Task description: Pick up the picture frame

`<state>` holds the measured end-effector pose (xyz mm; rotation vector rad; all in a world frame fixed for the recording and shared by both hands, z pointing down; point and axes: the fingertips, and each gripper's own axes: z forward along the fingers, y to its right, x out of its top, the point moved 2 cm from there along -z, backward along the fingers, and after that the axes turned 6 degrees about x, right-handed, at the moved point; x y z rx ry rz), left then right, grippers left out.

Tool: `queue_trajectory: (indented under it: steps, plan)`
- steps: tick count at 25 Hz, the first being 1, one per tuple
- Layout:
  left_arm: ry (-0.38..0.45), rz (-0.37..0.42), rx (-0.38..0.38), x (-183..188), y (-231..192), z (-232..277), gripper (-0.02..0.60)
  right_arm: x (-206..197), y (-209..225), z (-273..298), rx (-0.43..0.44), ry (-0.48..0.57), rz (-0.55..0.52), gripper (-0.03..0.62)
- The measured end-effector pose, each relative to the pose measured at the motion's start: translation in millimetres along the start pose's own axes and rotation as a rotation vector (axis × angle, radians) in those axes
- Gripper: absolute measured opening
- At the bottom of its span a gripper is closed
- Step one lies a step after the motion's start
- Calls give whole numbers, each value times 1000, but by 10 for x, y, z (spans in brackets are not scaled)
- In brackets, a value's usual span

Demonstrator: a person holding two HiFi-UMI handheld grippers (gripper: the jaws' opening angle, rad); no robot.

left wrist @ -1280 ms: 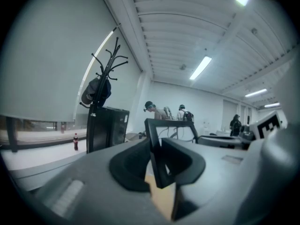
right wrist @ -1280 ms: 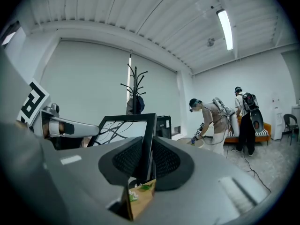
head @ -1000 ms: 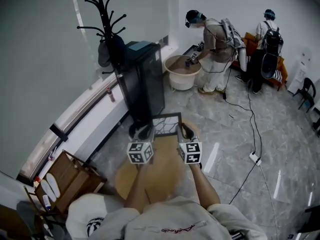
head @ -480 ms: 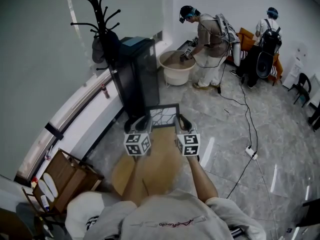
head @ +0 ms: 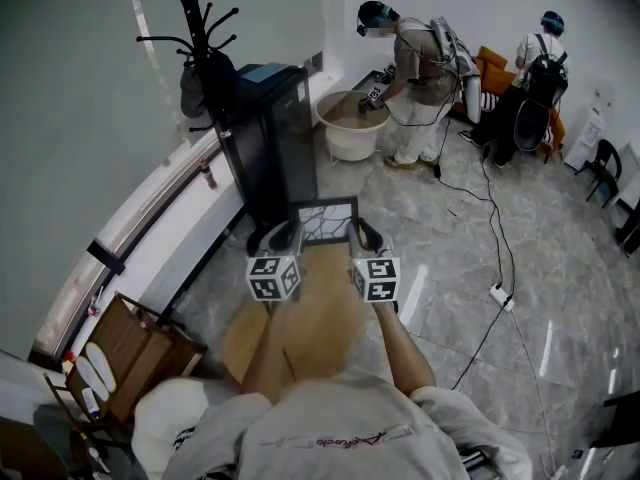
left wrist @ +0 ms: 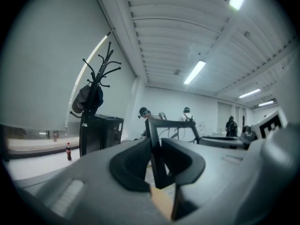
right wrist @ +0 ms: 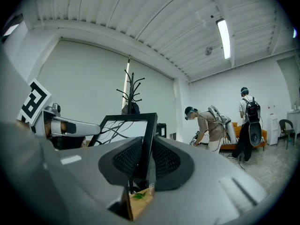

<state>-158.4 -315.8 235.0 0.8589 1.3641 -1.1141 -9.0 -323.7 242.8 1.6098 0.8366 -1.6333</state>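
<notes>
**Frame clamped at both sides by the two claws**

A pale round tub [head: 352,133] is seen on the floor beyond the cabinet [head: 272,138]. Its inside shows brown, and what fills it cannot be made out. A person [head: 415,58] is bent over it. On the near side of the cabinet, along the wall, an open wooden crate [head: 140,353] is seen. White oval things lie at its end, and their kind cannot be told.

The frame [head: 325,223] is held just on the near side of the cabinet's foot, between the two claws. Its left edge is clamped by the left claw [head: 283,236], whose pads are pressed onto the black moulding. Its right edge is clamped in the same way by the right claw [head: 365,236]. The jaws of each claw stand apart only by the thickness of that moulding. The picture side, dark branching lines on white, is turned up towards the head camera. A round brown bench [head: 250,343] is seen under the forearms, nearer than the frame.
</notes>
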Motion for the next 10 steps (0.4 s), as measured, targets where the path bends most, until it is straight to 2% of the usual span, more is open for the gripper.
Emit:
queue_trajectory:
  steps: [10]
  plan:
    - [-2,-1,-3,-65,-11,-5,74,-59,-16,-13,-12,-8,-4,75]
